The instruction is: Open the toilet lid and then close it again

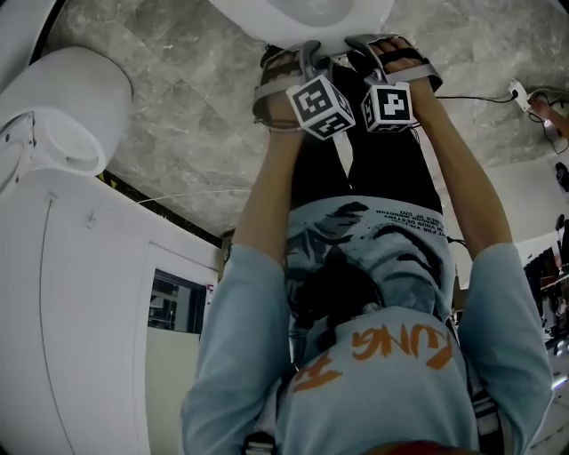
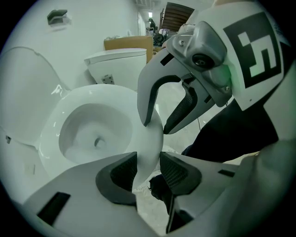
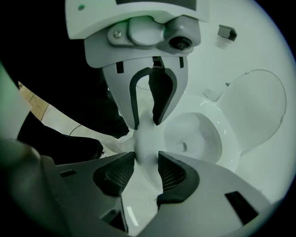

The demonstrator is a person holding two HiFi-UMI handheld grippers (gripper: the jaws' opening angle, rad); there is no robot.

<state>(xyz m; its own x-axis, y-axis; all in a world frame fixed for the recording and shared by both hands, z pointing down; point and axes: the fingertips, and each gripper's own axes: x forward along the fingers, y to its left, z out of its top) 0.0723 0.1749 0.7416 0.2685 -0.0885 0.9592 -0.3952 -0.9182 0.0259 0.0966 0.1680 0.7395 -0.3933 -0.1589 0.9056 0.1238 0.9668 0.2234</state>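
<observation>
A white toilet (image 1: 302, 16) stands at the top of the head view. Its lid (image 2: 23, 92) leans back upright, seen too in the right gripper view (image 3: 259, 109), and the bowl (image 2: 92, 132) lies open. My left gripper (image 2: 148, 169) is shut on the front edge of the seat rim (image 2: 150, 139), with a pad pressing on each side. Close beside it my right gripper (image 3: 147, 166) clamps the same rim (image 3: 145, 139). In the head view both grippers, left (image 1: 307, 51) and right (image 1: 360, 46), sit side by side at the toilet's front.
A second white toilet (image 1: 62, 115) stands at the left, with a white panel below it. Another toilet (image 2: 115, 65) and a cardboard box (image 2: 127, 43) stand behind. A cable (image 1: 480, 98) lies on the grey marble floor. The person's dark legs (image 1: 373, 160) are next to the bowl.
</observation>
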